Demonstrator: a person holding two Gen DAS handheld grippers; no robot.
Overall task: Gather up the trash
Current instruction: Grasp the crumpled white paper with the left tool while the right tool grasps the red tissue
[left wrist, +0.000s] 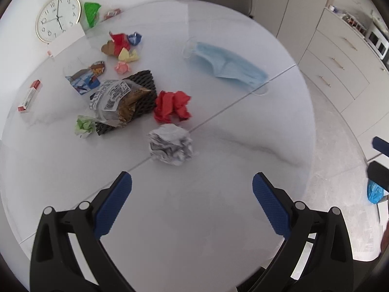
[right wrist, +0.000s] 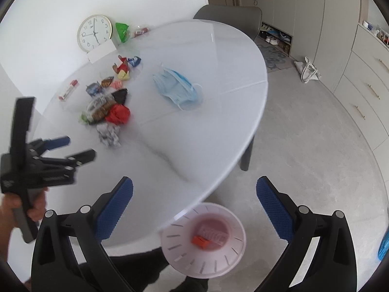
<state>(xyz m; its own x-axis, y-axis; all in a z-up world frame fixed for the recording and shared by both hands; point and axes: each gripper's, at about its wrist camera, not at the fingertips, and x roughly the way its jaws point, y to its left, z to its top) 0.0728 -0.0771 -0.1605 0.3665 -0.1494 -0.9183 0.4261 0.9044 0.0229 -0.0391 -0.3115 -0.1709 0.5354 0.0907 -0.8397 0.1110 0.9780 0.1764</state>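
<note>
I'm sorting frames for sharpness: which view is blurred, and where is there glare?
Left wrist view: mostly sharp, the grey paper ball slightly soft; sheen on the far table. Right wrist view: motion blur smears the trash pile, near table edge and bin; the mask is crisper.

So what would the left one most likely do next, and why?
Probably ease forward and down onto the crumpled grey paper ball. The left gripper has its jaws wide open and empty, and that ball lies directly ahead, nearest of the scattered trash on the white table. The pink bin waits below the table edge.
</note>
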